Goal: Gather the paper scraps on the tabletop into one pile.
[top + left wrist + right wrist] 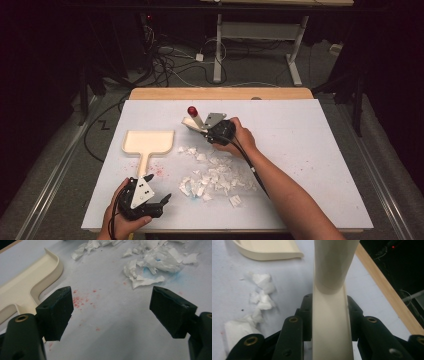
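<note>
dustpan (148,142), cream plastic, flat on white table cover (310,150) at left of centre, pan end far, handle pointing near. handle end just beside left gripper (165,199) at near left edge, held in left hand (120,220). jaws spread wide, grasping nothing; bare cover with red specks (81,300) between them in left gripper view, dustpan (30,287) to their left there, not touching.

paper scraps (215,177), white, torn, scattered in loose pile near centre, right of dustpan handle, some over faint blue stain (172,275). smaller scraps (192,151) trailing far-left toward pan mouth.

brush (195,120), cream handle with red tip at far end, tilted up off cover, far of pile, right of pan. right gripper (206,131) clenched on brush handle; in right gripper view, both jaws pressed against sides of cream handle (330,315), which runs up between them. right hand (240,137) behind gripper, forearm reaching in from near right.

wooden table edge (220,93) along far side of cover. cables (170,60) on floor beyond.
</note>
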Tool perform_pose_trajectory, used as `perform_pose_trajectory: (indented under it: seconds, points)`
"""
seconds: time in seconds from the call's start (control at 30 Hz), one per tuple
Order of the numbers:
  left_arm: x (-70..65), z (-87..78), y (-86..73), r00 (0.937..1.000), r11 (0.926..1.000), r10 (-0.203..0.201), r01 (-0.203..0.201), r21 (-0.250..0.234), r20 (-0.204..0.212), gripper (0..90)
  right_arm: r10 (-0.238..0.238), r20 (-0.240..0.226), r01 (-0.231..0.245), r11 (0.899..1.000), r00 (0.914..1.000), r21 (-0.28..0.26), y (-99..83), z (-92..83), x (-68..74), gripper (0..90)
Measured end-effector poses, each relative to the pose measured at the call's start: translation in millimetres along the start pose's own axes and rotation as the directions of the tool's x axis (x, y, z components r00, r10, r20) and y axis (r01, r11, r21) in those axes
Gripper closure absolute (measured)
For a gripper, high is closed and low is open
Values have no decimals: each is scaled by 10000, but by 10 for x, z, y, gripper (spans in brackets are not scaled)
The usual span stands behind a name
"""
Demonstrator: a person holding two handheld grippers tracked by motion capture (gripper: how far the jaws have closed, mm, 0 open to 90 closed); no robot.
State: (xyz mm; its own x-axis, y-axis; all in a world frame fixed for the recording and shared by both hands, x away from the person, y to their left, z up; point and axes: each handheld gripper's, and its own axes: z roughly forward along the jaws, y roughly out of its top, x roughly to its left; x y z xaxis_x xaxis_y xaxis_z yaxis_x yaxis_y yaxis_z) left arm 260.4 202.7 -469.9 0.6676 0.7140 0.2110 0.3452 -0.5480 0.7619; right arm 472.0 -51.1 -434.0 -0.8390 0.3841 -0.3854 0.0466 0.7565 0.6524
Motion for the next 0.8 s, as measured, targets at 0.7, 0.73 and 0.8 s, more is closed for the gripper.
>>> perform_pose_trajectory:
  seconds: [0.7,0.73,0.8]
  points:
    - [-14,13,-14,9994,9998,-59,52,216,342,182,-2277,-2925,1900,9700,9287,-1517,-151,-285,434,660]
    - [-17,16,-13,9994,9997,-50,42,234,351,182,-2323,-3059,1903,9684,9233,-1610,-176,-332,447,661]
    - [-23,19,-8,9992,9996,-25,15,277,387,182,-2504,-3262,1999,9630,9115,-1807,-221,-422,466,664]
